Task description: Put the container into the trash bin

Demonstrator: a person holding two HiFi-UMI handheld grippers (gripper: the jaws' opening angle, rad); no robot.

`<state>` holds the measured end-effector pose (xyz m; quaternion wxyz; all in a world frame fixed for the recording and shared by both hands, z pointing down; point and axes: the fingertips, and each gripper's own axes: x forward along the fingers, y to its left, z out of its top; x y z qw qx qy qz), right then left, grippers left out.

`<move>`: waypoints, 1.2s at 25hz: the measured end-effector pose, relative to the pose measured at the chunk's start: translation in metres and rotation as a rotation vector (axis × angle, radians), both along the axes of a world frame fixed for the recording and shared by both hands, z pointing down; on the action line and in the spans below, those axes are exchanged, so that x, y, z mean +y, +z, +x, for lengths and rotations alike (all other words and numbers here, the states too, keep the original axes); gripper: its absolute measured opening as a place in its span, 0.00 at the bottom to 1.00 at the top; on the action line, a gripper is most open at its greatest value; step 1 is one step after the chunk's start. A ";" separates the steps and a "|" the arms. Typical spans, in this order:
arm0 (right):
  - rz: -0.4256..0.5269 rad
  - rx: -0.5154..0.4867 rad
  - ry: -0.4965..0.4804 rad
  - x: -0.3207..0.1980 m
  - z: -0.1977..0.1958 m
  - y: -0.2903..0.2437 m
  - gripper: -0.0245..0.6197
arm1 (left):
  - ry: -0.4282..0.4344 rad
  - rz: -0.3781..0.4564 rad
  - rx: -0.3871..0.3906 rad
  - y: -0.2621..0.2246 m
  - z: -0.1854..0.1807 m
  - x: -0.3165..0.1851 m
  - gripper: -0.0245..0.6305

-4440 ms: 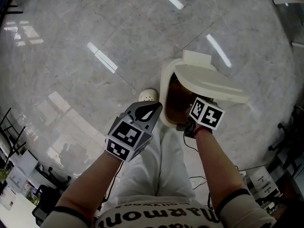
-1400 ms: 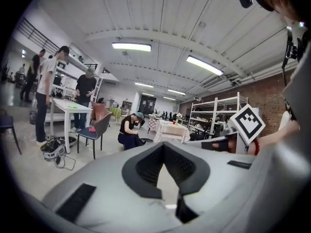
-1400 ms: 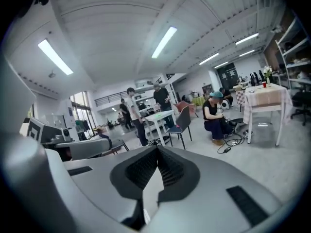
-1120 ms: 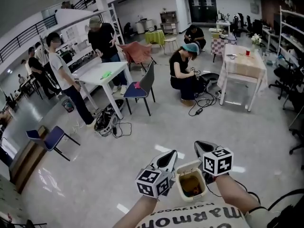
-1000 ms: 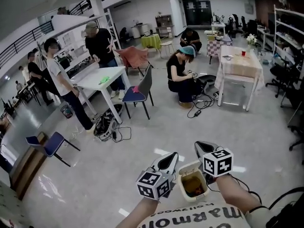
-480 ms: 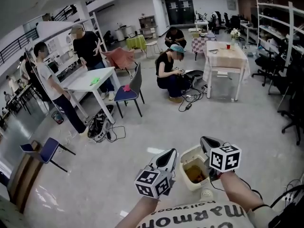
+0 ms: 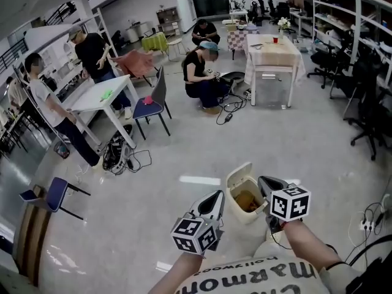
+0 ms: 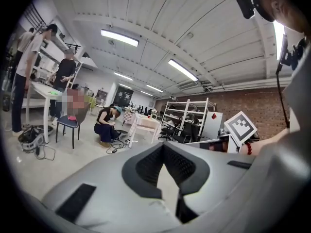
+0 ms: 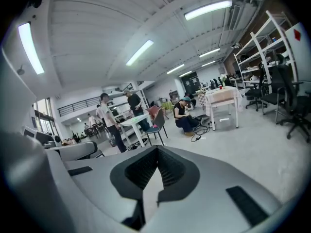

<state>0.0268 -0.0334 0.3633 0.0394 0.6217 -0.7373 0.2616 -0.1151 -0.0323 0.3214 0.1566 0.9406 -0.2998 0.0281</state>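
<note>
We hold the left gripper [image 7: 215, 201] low over the grey floor [image 7: 153, 182], jaws pressed together with nothing in them. Just right of it the cream trash bin [image 7: 236, 208] stands on the floor, lid up, with brown contents [image 7: 247, 201] inside. We can't tell if that's the container. The right gripper [image 7: 264, 182] is at the bin's right side, jaws together too, empty.
</note>
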 end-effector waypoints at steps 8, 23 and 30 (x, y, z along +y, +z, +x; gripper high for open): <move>-0.032 0.013 0.016 0.017 0.009 0.008 0.04 | 0.005 -0.049 0.007 0.015 0.005 0.013 0.03; -0.012 0.065 0.036 0.023 0.028 0.003 0.04 | -0.003 -0.036 -0.001 0.013 0.016 0.009 0.03; -0.012 0.091 0.010 0.022 0.029 0.001 0.04 | -0.016 -0.047 -0.001 0.012 0.022 0.007 0.03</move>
